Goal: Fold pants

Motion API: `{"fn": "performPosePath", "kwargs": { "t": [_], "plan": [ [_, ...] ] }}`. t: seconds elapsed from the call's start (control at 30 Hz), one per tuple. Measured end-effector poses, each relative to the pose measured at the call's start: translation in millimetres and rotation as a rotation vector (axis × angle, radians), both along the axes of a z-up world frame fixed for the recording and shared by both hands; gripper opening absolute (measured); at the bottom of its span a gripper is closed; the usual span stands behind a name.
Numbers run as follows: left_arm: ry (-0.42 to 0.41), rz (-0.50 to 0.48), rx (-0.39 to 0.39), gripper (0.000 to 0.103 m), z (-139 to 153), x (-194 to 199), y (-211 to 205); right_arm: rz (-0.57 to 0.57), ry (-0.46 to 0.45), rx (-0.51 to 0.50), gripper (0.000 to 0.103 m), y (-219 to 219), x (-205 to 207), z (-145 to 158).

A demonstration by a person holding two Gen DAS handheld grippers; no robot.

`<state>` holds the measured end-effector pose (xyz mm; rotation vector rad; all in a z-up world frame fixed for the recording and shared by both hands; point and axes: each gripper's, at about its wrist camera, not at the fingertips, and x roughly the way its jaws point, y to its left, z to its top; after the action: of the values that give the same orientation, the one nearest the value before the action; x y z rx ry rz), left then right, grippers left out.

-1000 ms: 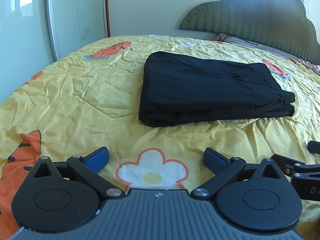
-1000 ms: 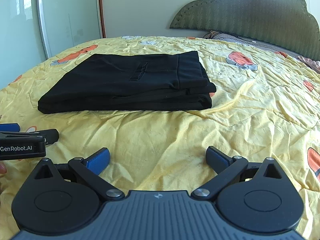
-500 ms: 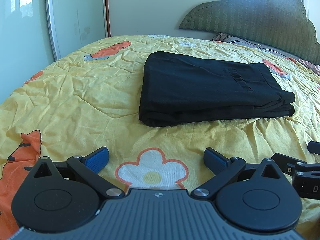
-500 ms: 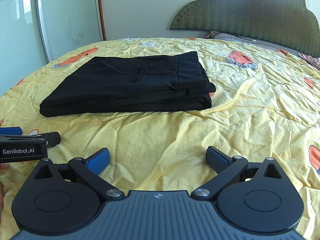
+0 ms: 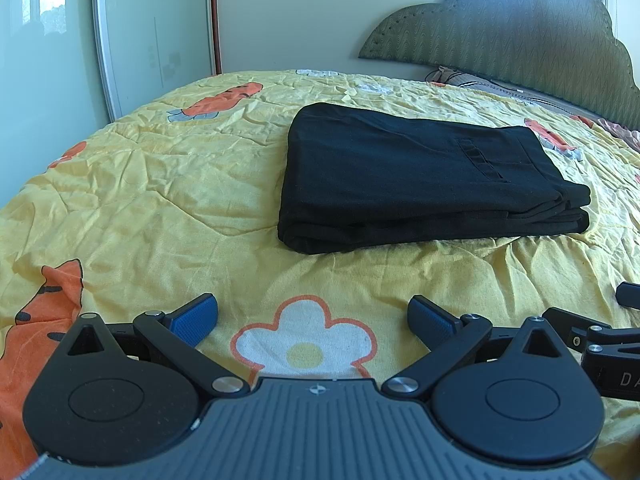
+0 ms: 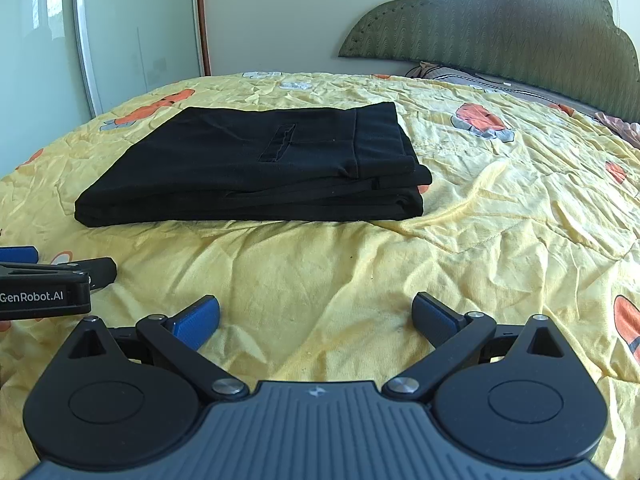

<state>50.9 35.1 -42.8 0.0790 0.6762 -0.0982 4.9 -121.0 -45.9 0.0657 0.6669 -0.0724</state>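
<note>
Black pants (image 5: 420,184) folded flat on yellow bedspread (image 5: 160,200), left gripper (image 5: 314,320) and right gripper (image 6: 316,316) spread wide, holding nothing, near side, apart from garment

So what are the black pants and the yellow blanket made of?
The pants look like soft matte woven cloth, perhaps cotton: no shine, limp folded layers. The blanket looks like thin quilted cotton, creased, with stitched lines and printed flowers.
</note>
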Motion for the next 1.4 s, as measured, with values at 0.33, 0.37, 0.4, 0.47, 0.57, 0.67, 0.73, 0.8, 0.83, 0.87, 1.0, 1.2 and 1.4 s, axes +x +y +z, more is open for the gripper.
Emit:
{"fn": "performPosePath", "kwargs": {
  "t": [0.33,0.37,0.4,0.47,0.57,0.67,0.73,0.8,0.83,0.87,1.0,1.2,1.4],
  "plan": [
    [0.0,0.0,0.0,0.103,-0.2,-0.3,0.0,-0.01,0.003,-0.009,0.103,1.6,0.8,-0.3],
    [0.0,0.0,0.0,0.103,-0.2,-0.3,-0.1,-0.01,0.003,-0.009,0.103,1.7,0.9,-0.3],
    [0.0,0.0,0.0,0.103,-0.2,-0.3,-0.1,-0.01,0.003,-0.009,0.103,1.6,0.8,-0.3],
    [0.0,0.001,0.0,0.103,-0.2,-0.3,0.0,-0.01,0.002,-0.009,0.103,1.8,0.9,-0.3],
    [0.0,0.001,0.0,0.103,-0.2,-0.3,0.0,-0.01,0.003,-0.009,0.103,2.3,1.3,-0.3],
    [0.0,0.001,0.0,0.103,-0.3,-0.4,-0.3,-0.01,0.002,-0.009,0.103,2.0,1.0,-0.3],
    [0.0,0.001,0.0,0.103,-0.3,-0.2,-0.1,-0.01,0.002,-0.008,0.103,2.0,1.0,-0.3],
    [0.0,0.001,0.0,0.103,-0.4,-0.3,-0.2,-0.01,0.002,-0.008,0.103,1.9,0.9,-0.3],
    [0.0,0.001,0.0,0.103,-0.3,-0.2,-0.1,-0.01,0.002,-0.008,0.103,1.9,0.9,-0.3],
    [0.0,0.001,0.0,0.103,-0.4,-0.3,-0.1,-0.01,0.002,-0.008,0.103,1.9,1.0,-0.2],
    [0.0,0.001,0.0,0.103,-0.4,-0.2,-0.1,-0.01,0.002,-0.008,0.103,1.7,0.9,-0.2],
    [0.0,0.001,0.0,0.103,-0.4,-0.2,-0.1,-0.01,0.002,-0.007,0.103,1.8,0.9,-0.3],
    [0.0,0.001,-0.001,0.103,-0.5,-0.2,0.0,-0.01,0.002,-0.007,0.103,1.7,0.9,-0.3]
  ]
}}
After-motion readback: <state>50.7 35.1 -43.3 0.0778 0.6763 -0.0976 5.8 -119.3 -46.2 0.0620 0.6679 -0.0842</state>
